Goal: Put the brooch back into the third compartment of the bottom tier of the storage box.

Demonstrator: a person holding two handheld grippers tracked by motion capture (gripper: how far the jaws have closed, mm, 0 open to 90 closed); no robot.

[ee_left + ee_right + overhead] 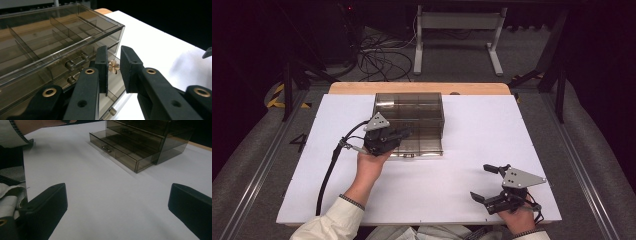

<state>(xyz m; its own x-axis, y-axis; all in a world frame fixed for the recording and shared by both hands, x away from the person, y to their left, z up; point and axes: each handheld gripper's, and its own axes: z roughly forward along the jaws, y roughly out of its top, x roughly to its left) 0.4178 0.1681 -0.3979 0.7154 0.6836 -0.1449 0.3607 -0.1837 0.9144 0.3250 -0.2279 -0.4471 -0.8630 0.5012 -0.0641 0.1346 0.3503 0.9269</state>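
Smoky plastic drawer box (409, 122) sits at the bench's (472, 165) twelve o'clock. Our left claw (113, 68) pinches what seems a small gold clover charm (114, 66) at its front; our right claw (489, 182) rests open at five o'clock. Next, we judge: lower it into the open bottom drawer (117, 151).

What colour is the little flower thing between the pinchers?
Gold. The small clover-shaped charm shows best in the left gripper view, between the left gripper's black jaws.
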